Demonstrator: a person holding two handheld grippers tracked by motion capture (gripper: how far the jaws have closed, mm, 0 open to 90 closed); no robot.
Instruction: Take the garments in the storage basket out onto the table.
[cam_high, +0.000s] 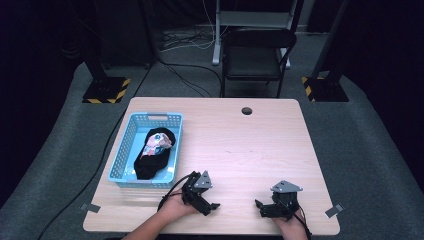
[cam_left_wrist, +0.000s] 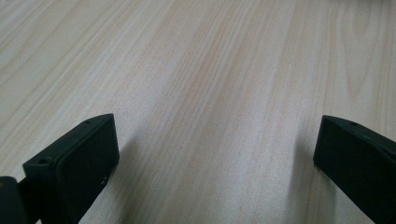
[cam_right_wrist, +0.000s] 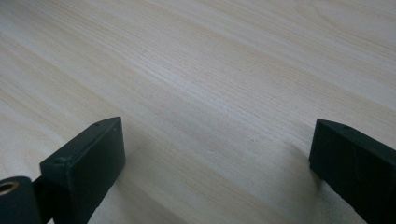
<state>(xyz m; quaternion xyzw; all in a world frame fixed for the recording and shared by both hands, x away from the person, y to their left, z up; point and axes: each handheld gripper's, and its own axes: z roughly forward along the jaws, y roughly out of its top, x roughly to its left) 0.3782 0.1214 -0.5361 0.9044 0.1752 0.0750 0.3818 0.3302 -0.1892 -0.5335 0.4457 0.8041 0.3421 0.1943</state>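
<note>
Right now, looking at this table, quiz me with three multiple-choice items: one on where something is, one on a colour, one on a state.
1. Where does the black bundle lie?
A. in the basket
B. on the chair
C. between the tongs

2. What colour is the basket?
A. red
B. light blue
C. green

3. How do the left tongs stand?
A. shut on cloth
B. open and empty
C. shut on nothing

Answers: 1 A, basket walls surround it. 2 B, its mesh walls are light blue. 3 B, only bare table shows between the jaws.
</note>
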